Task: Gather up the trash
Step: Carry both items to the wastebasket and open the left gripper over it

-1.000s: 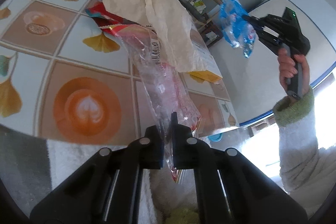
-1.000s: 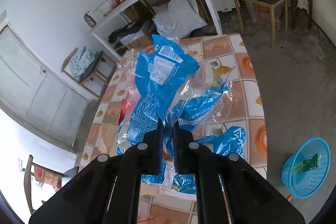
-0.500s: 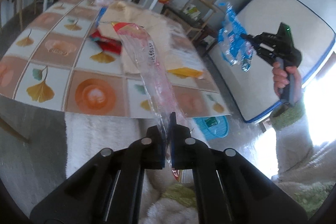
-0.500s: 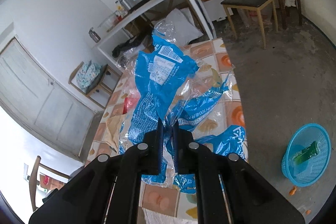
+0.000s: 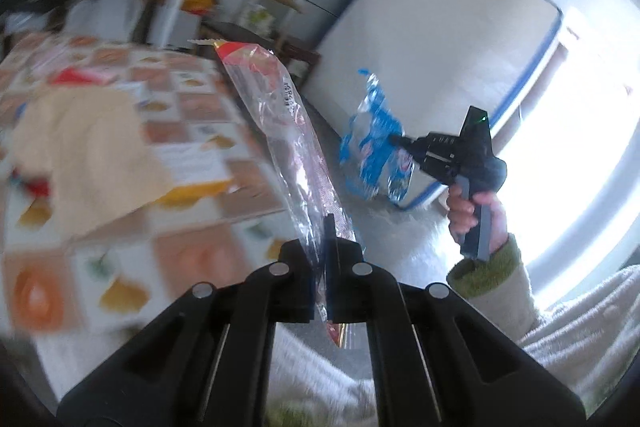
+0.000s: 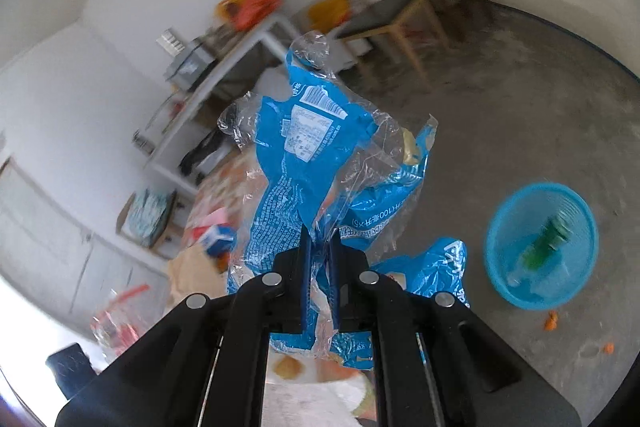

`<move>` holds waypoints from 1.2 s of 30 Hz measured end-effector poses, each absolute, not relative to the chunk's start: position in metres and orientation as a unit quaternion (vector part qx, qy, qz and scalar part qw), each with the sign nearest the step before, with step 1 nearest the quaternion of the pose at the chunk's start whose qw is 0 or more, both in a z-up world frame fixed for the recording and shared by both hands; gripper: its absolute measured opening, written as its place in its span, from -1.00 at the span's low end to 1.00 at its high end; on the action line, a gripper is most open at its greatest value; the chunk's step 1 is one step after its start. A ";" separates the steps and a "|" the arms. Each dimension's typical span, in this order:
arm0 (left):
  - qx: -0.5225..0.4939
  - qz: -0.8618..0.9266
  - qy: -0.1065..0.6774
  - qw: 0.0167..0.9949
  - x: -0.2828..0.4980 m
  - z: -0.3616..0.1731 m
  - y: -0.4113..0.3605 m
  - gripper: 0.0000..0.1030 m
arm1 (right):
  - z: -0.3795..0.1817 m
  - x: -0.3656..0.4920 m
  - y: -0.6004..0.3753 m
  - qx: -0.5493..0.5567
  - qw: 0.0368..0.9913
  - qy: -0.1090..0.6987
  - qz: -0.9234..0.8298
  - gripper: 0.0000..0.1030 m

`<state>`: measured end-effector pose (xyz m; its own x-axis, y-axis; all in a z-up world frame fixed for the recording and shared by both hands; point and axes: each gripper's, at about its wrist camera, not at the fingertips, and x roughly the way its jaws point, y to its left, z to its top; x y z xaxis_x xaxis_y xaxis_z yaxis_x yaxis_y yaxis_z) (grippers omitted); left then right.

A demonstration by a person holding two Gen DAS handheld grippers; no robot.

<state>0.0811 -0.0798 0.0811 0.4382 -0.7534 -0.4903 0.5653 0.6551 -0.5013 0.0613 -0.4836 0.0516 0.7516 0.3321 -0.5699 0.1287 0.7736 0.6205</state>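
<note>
My left gripper is shut on a long clear wrapper with red print, held up in the air beside the table. My right gripper is shut on a crumpled blue and clear plastic bag; it also shows in the left wrist view with the blue bag hanging from it. A blue basket stands on the floor to the right and holds a green wrapper.
The tiled table still carries a beige paper bag and red wrappers. A white shelf table and a wooden chair stand behind. Orange scraps lie on the concrete floor.
Both grippers have swung away from the table to the right, still holding their wrappers. The blue basket now sits nearer in the right wrist view.
</note>
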 end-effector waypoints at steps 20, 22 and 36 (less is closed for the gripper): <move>0.174 -0.462 0.507 0.707 0.216 -0.028 -0.458 -0.96 | -0.107 0.035 -0.629 0.371 0.805 0.422 -0.189 -0.84; 0.194 -0.450 0.516 0.703 0.223 -0.046 -0.481 -0.96 | -0.124 0.049 -0.634 0.355 0.799 0.440 -0.205 -0.84; 0.165 -0.380 0.561 0.717 0.265 -0.095 -0.546 0.31 | -0.193 0.078 -0.677 0.347 0.772 0.474 -0.244 -0.84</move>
<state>0.2652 -0.5462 -0.0952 0.0813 -0.3587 -0.9299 0.7291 0.6575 -0.1899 0.0781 -0.6768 -0.1933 0.4320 -0.0467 -0.9007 0.7050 0.6403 0.3050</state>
